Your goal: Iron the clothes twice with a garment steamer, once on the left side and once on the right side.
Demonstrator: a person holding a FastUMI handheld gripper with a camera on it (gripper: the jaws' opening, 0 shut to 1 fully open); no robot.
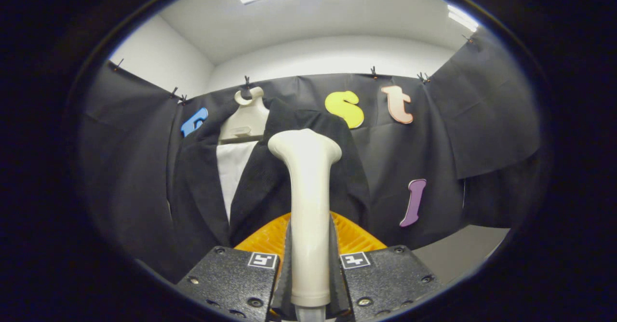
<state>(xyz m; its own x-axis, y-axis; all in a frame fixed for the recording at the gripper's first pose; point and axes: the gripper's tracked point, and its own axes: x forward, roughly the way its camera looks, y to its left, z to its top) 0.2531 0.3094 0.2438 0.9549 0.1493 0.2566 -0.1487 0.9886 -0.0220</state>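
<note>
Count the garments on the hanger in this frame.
2: a black jacket on the cream hanger, and a white shirt showing inside it. The gripper holds the steamer before them.

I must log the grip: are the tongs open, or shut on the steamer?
Shut on the steamer: both fingers of the tongs press its cream handle, which stands upright between them before the jacket.

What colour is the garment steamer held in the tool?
Cream-white garment steamer, clamped in the tool; gripper view.

Gripper-mounted fisheye, facing jacket (270, 177) closely
</note>
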